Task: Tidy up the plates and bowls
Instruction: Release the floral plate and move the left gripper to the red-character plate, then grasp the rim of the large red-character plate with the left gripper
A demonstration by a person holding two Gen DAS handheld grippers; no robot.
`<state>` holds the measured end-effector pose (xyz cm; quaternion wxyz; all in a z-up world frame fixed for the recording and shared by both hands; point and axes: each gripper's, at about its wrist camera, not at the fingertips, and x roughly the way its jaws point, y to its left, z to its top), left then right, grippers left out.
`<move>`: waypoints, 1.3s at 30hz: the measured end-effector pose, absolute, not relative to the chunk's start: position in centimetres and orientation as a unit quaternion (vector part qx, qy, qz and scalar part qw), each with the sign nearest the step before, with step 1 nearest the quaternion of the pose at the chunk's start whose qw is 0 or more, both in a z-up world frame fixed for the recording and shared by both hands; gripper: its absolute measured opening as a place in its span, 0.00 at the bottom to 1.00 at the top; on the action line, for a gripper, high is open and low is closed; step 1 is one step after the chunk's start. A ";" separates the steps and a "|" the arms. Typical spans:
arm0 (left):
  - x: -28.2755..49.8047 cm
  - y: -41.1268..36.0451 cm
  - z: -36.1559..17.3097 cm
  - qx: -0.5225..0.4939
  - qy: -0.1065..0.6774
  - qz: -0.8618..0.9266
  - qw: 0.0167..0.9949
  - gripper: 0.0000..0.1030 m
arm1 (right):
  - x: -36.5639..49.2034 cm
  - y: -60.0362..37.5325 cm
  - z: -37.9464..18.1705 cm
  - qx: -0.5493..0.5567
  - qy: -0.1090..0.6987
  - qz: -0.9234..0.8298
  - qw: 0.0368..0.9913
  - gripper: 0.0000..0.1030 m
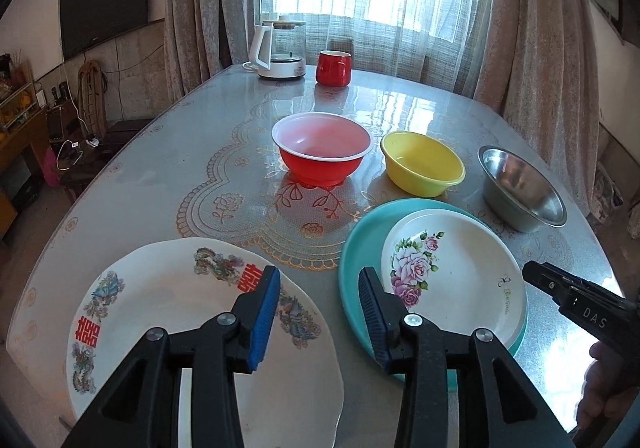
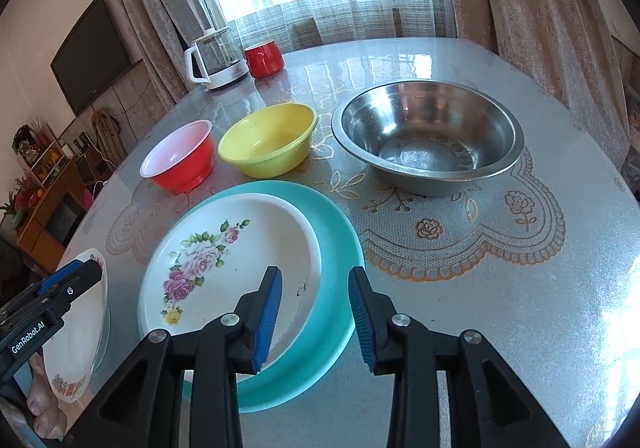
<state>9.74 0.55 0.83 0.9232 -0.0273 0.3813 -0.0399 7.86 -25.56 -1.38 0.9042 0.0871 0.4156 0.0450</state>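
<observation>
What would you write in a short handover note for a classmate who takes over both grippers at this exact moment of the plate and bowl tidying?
Left gripper: open, empty, above the table between the dragon-pattern plate and the plate stack.
Right gripper: open, empty, over the near rim of the stack.
Done: rose-pattern plate sits inside the teal plate.
Left: the dragon-pattern plate lies alone, to the left of the stack. Red bowl, yellow bowl and steel bowl stand separately in a row behind the plates, unnested.
Kettle and red mug are at the far edge.
</observation>
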 end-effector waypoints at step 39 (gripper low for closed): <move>2.3 18.5 0.1 -0.148 0.350 0.094 0.920 0.58 | 4.4 -9.6 -2.0 0.058 0.454 0.360 0.813 0.51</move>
